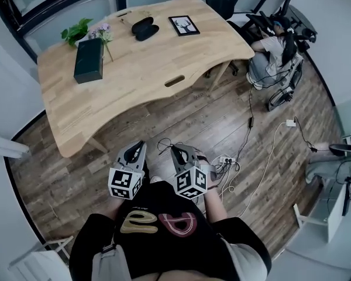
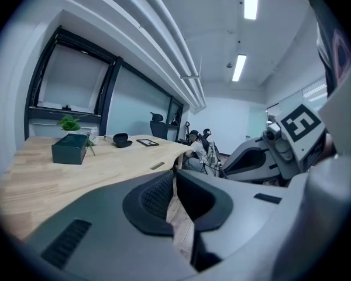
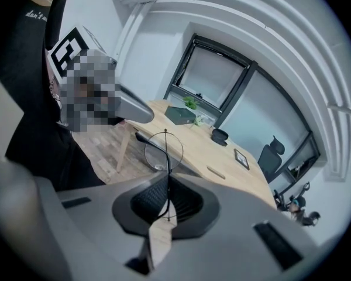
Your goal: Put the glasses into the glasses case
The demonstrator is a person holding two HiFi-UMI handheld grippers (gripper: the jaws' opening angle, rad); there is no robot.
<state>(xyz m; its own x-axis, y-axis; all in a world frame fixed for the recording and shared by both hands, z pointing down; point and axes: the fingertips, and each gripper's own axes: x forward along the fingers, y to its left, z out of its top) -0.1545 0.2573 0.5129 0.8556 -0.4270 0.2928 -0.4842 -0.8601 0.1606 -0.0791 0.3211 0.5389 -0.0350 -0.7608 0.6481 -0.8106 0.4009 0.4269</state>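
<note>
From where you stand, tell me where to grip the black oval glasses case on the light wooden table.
Grip the black oval glasses case across the narrow width of one half, coming from above with the left gripper. It appears to lie open and low on the light wooden table, and the right gripper is shut on the thin wire-rimmed glasses.

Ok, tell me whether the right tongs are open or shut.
Shut on the glasses: right tongs pinch the wire frame between closed pads.

Fingers (image 3: 146, 201) of the right gripper (image 3: 167, 183) hide part of the glasses (image 3: 165, 151).
</note>
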